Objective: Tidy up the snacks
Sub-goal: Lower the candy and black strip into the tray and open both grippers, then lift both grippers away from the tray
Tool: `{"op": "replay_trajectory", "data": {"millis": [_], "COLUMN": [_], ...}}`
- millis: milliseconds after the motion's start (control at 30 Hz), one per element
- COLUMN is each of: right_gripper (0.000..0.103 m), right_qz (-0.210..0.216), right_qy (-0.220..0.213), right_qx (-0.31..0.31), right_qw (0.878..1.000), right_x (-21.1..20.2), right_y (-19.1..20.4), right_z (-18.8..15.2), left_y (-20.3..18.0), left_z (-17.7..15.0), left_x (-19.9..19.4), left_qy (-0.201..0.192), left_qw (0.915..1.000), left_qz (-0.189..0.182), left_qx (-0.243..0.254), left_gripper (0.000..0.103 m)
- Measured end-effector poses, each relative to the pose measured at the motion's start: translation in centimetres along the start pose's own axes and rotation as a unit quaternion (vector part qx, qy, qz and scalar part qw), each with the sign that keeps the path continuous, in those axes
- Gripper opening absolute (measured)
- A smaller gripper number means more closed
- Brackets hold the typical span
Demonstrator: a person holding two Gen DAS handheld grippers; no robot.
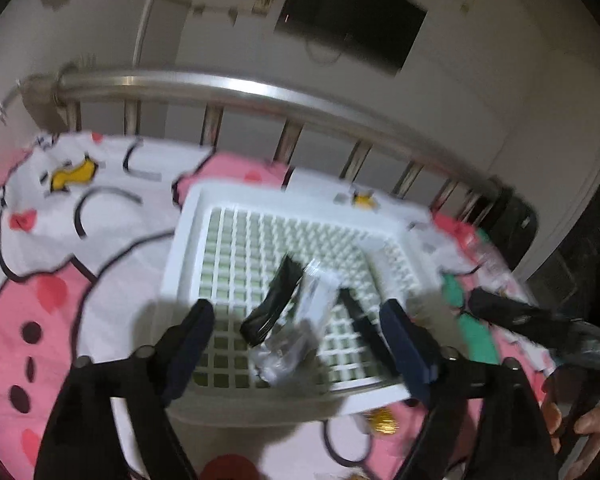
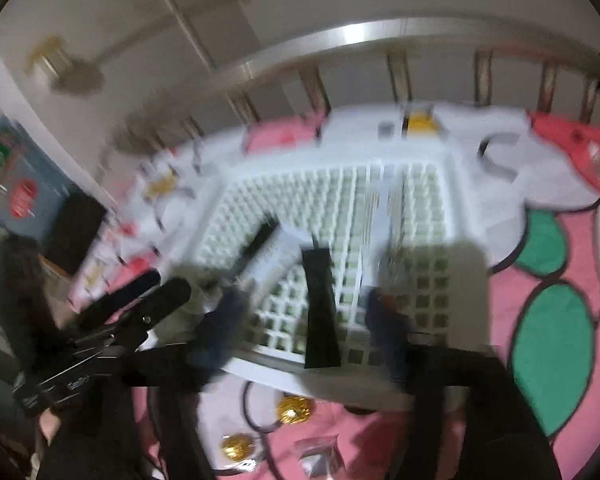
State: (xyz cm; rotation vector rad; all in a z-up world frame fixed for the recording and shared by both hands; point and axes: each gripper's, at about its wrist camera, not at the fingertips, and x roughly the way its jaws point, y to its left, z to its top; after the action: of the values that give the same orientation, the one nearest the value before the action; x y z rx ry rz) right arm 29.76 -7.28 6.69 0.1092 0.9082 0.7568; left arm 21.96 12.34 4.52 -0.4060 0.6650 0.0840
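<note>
Left hand-held gripper (image 1: 296, 344): fingers spread wide over the near rim of the basket, pinching nothing.
Right hand-held gripper (image 2: 304, 320): blurred, fingers apart, hanging over the basket's near edge, nothing between them.
Gold foil sweets (image 2: 294, 410): on the bed cover, just this side of the basket.
Basket (image 1: 188, 248): white lattice, sitting on the bed.
Snacks in basket: black packet (image 1: 274, 306) and silvery packet (image 1: 300, 332) lying on the grid floor, touching.
Bed cover (image 1: 40, 280): pink and white cartoon print.
Far side: metal bed rail (image 1: 236, 90), then wall.
</note>
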Motion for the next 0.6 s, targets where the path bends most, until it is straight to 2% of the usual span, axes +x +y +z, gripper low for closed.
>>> {"op": "replay_trajectory", "data": {"millis": [33, 167, 233, 400, 600], "right_gripper": [0.09, 0.093, 0.099, 0.101, 0.101], "right_qz": [0.001, 0.032, 0.041, 0.039, 0.018], "right_qy": [-0.03, -0.077, -0.098, -0.122, -0.127], "right_qx": [-0.009, -0.03, -0.037, -0.044, -0.027], "right_qw": [1.0, 0.996, 0.994, 0.991, 0.991], "right_x": [-2.3, -8.5, -10.6, -13.6, -14.1], "right_y": [0.3, 1.3, 1.5, 1.7, 1.1], "right_z": [-0.2, -1.7, -3.1, -6.9, -10.6], "left_y": [-0.2, -1.7, -2.4, -3.4, -4.3], "left_z": [0.3, 0.4, -0.2, -2.5, -5.5], "left_x": [-1.4, -6.4, -8.2, -10.1, -10.8], "left_qy": [-0.014, -0.066, -0.078, -0.076, -0.061], "left_qw": [0.9999, 0.9975, 0.9963, 0.9956, 0.9955], "left_qz": [-0.005, -0.02, -0.025, -0.032, -0.032], "left_qx": [-0.002, 0.013, 0.026, 0.046, 0.065], "left_gripper": [0.096, 0.103, 0.103, 0.103, 0.103]}}
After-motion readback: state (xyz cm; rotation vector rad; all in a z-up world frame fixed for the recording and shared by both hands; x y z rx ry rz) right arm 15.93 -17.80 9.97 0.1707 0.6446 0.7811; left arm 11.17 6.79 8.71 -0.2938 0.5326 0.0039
